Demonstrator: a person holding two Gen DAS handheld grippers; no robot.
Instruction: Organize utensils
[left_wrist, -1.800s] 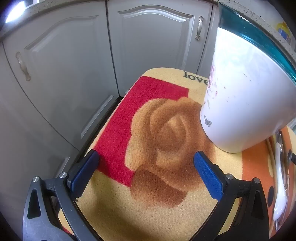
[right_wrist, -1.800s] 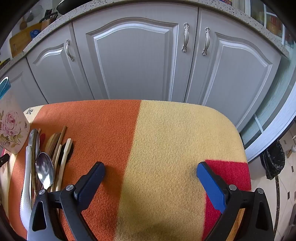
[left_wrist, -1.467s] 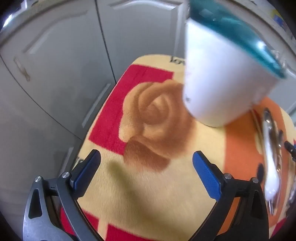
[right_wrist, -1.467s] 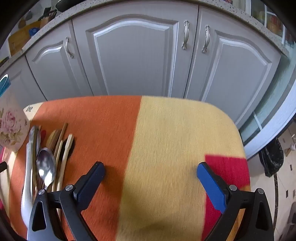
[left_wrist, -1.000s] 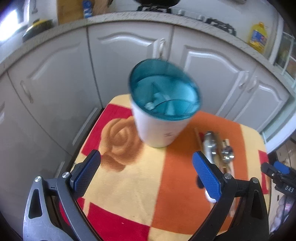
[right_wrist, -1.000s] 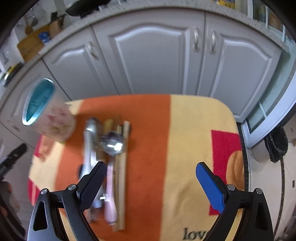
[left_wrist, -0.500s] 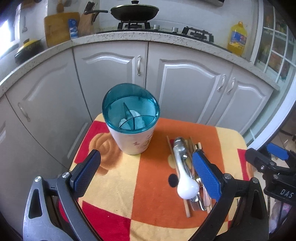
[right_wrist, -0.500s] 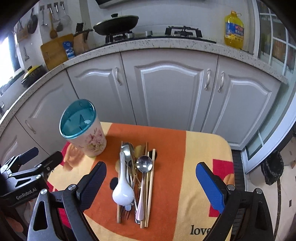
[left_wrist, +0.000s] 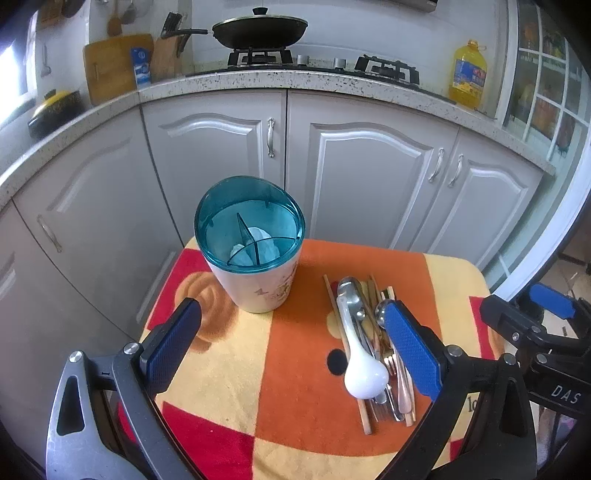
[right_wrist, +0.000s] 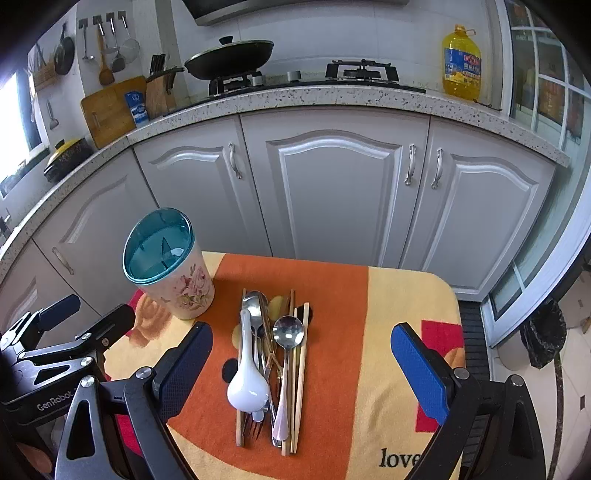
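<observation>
Left wrist: left gripper (left_wrist: 291, 341) wide open w/ nothing held, holder (left_wrist: 255, 247) ahead, utensil pile (left_wrist: 369, 347) behind right pad; right wrist: right gripper (right_wrist: 303, 363) wide open, empty, pile (right_wrist: 271, 360) between pads, bare cloth (right_wrist: 391, 295) to right.

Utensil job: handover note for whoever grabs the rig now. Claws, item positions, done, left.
Left claw: open, empty, held above the near left side of the table.
Right claw: open, empty, held above the near edge, over the pile.
Utensil holder: upright at the table's back left on the patterned cloth, teal divided insert; no utensils stand in it.
Utensil pile: loose bundle lying right of the holder, handles and bowls mixed. White soup spoon on top at the left, metal spoon, chopsticks, a fork underneath.
Done: nothing sorted yet.
Left: move every piece into the holder's compartments.
</observation>
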